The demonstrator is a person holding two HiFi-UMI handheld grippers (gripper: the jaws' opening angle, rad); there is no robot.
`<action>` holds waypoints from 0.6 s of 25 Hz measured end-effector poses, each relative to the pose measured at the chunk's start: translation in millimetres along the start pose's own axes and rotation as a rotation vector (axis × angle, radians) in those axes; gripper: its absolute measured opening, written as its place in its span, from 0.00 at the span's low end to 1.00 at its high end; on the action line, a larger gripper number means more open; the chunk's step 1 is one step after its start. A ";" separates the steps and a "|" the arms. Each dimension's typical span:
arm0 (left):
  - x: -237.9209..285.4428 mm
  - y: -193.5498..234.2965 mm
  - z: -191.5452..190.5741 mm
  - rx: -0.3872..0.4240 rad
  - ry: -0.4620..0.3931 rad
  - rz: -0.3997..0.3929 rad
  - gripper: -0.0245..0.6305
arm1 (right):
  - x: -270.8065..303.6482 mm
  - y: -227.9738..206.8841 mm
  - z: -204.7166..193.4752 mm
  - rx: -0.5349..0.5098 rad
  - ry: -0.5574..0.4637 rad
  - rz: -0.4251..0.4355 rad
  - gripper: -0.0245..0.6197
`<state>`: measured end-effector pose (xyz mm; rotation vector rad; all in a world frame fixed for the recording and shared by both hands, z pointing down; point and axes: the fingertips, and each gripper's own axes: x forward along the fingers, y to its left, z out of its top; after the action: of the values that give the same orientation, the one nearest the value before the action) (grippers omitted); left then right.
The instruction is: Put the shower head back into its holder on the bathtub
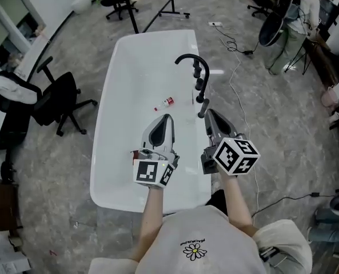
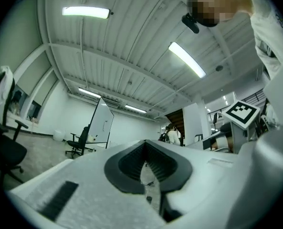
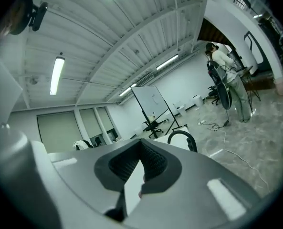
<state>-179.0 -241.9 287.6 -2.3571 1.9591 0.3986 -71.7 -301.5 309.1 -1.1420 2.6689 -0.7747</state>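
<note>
Both tools hang over the near end of the bathtub (image 1: 108, 124), level and pointing along it. The left tool (image 1: 166, 119) and right tool (image 1: 210, 114) are each clenched on nothing, so neither carries the task's thing. The shower head (image 1: 203, 104) appears to stand upright among the black fittings (image 1: 198, 73) on the bathtub's right rim, probably seated in its holder. A small bottle (image 1: 164, 103) lies inside the bathtub, untouched.

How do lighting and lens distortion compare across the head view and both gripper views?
Head view: even, soft light, the white rectangular bathtub nearly washed out. Left gripper view: strong fisheye bending, dark corners, a glaring ceiling strip light. Right gripper view: same fisheye vignette, another strip light glaring.
</note>
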 end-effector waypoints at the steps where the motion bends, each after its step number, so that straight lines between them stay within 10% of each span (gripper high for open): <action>1: -8.7 0.2 5.4 0.025 0.007 0.004 0.04 | -3.8 7.2 -1.9 -0.003 -0.003 -0.004 0.05; 15: -62.2 9.0 24.4 0.110 0.067 0.073 0.04 | -33.2 91.7 -20.8 -0.336 -0.004 0.030 0.05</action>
<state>-202.0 -179.0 279.5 -2.2661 2.0436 0.2112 -113.3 -216.4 277.9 -1.1635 2.8788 -0.3231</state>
